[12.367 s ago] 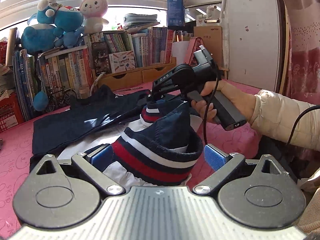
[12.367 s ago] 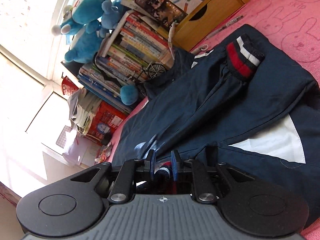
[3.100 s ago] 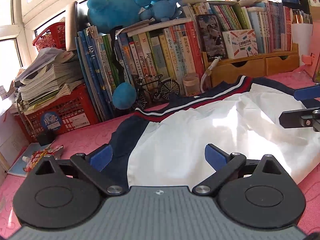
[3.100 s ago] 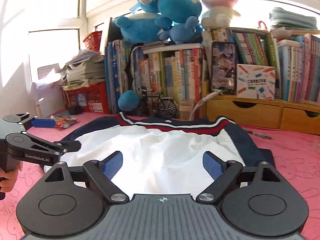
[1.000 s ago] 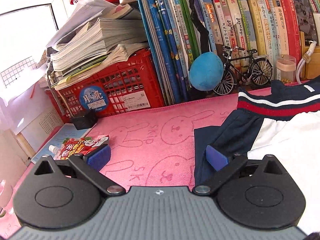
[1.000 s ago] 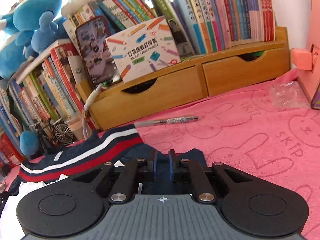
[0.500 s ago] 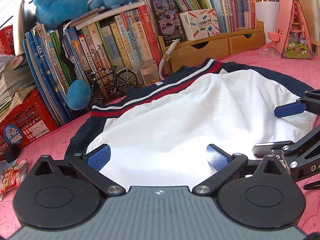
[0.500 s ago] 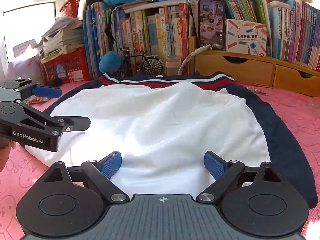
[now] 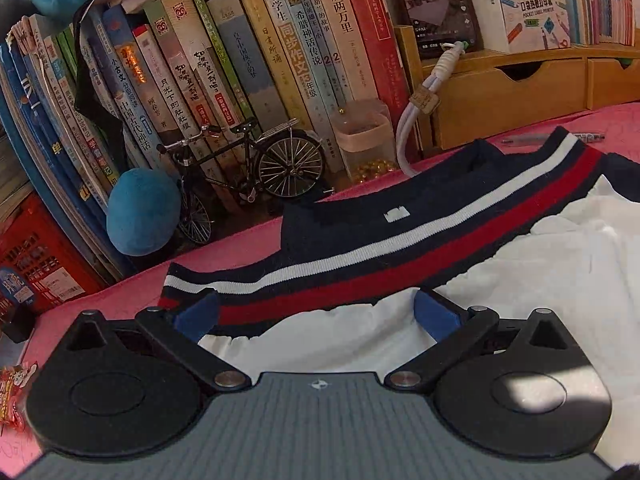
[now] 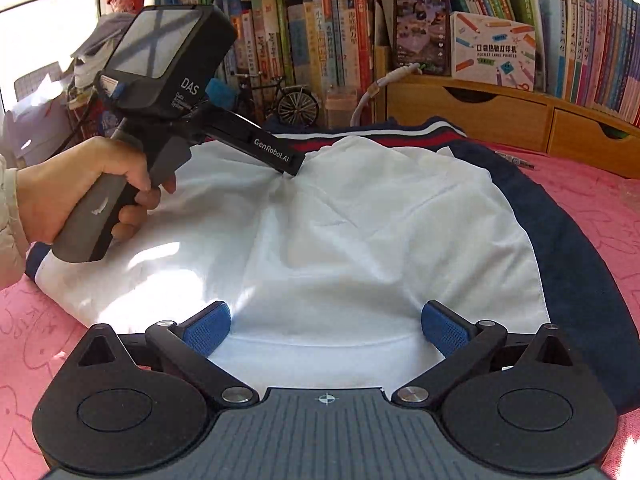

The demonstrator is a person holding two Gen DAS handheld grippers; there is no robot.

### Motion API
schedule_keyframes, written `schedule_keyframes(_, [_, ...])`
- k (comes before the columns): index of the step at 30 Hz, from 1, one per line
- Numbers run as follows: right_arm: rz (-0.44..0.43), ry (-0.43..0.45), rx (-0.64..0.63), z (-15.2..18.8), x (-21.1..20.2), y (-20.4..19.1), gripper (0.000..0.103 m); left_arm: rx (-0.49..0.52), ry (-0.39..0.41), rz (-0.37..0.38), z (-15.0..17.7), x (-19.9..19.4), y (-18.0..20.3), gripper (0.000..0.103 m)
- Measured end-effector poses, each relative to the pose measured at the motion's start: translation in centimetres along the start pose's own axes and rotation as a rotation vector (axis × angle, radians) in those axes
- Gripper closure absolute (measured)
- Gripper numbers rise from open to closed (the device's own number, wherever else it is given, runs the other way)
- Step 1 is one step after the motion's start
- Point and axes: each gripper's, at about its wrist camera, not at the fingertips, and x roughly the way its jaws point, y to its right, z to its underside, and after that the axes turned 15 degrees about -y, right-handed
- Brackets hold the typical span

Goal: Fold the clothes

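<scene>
- Your left tool (image 9: pixel 316 312) sits low over the jacket (image 9: pixel 400 248), blue pads spread wide, nothing pinched between them.
- The left pad (image 9: pixel 198 314) is right at the striped hem's corner; the right pad (image 9: pixel 436 316) is over the white lining (image 9: pixel 540 280).
- That navy, white and red hem band (image 9: pixel 400 256) runs diagonally across the pink surface (image 9: pixel 224 248).
- Behind it: a little model bicycle (image 9: pixel 248 168), a blue plush ball (image 9: pixel 142 212), a clear jar (image 9: pixel 366 140) with gold bits, and a leaning row of books (image 9: pixel 224 60).
- A snack packet (image 9: pixel 12 396) lies at the far left edge.

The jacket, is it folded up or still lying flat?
Flat: the jacket lies spread, white lining up, on the pink cloth.
</scene>
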Motion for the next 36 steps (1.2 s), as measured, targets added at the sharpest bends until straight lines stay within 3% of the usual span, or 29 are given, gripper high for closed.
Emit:
schedule_keyframes(4, [-0.005,0.001,0.003,0.0,-0.1,0.2,0.0,-0.027,-0.014,-0.079,-2.5,2.2,0.5,0.0])
schedule_keyframes(7, [-0.016,0.006,0.01,0.0,-0.3,0.5,0.0,-0.057,0.0,-0.074,-2.9,1.6,0.1,0.002])
schedule_keyframes(11, [-0.06,0.067,0.075,0.7,-1.7,1.9,0.0,-0.015,0.093,-0.018,-0.9,-2.1,-0.7,0.003])
schedule_keyframes(15, [0.052,0.113,0.041,1.7,-3.8,2.2,0.0,0.103,0.186,0.107,4.4,-7.2,-1.3,0.002])
schedule_keyframes(17, [0.112,0.127,0.014,2.2,-4.5,2.3,0.0,0.166,0.165,0.186,6.5,-8.4,-0.6,0.001])
schedule_keyframes(19, [0.102,0.122,0.024,2.0,-4.6,2.5,0.0,0.236,0.13,0.247,8.1,-8.8,0.5,0.0])
schedule_keyframes(22, [0.07,0.135,0.063,1.7,-4.8,2.7,0.0,0.346,0.104,0.178,8.5,-6.7,3.0,0.0])
schedule_keyframes(29, [0.1,0.103,0.005,1.6,-4.0,1.0,0.0,0.09,0.038,0.154,1.8,-1.4,0.5,0.0])
schedule_keyframes(36, [0.06,0.067,0.013,0.2,-3.2,0.0,0.0,0.085,0.057,0.117,0.7,0.2,0.3,0.0])
